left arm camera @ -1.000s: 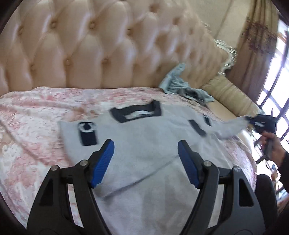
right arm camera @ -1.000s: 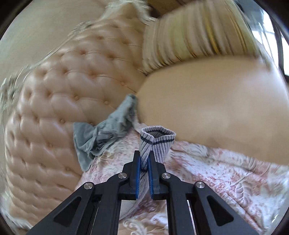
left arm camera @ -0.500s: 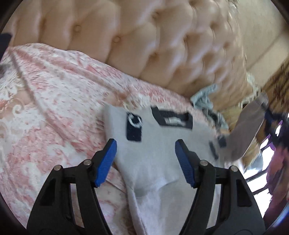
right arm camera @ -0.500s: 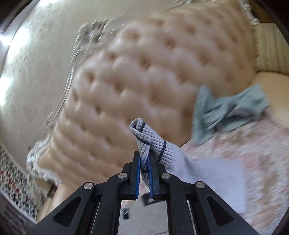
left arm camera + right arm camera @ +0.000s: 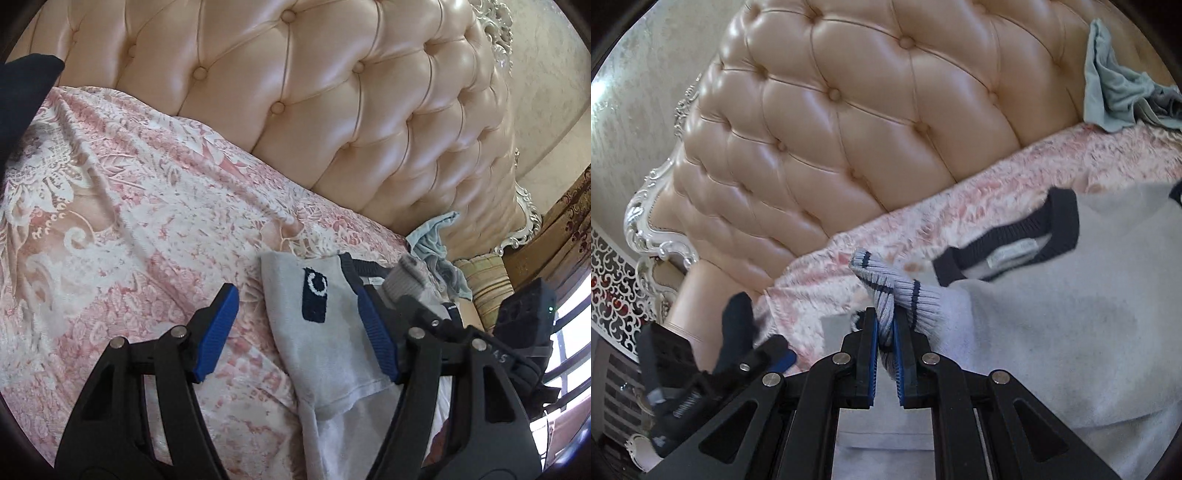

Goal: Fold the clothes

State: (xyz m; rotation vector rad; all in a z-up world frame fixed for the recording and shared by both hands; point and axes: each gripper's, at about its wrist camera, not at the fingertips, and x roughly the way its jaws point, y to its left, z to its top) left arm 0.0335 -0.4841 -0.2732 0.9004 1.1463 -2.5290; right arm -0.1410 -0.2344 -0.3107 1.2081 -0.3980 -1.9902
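Sleeve fold: your right gripper pinches the ribbed cuff over the grey sweater, apparently mid-fold; next lay it flat, left gripper spread.

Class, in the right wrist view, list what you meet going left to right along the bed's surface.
Left gripper → striped sleeve cuff held in the right gripper → navy collar of the grey sweater → crumpled blue-grey garment.
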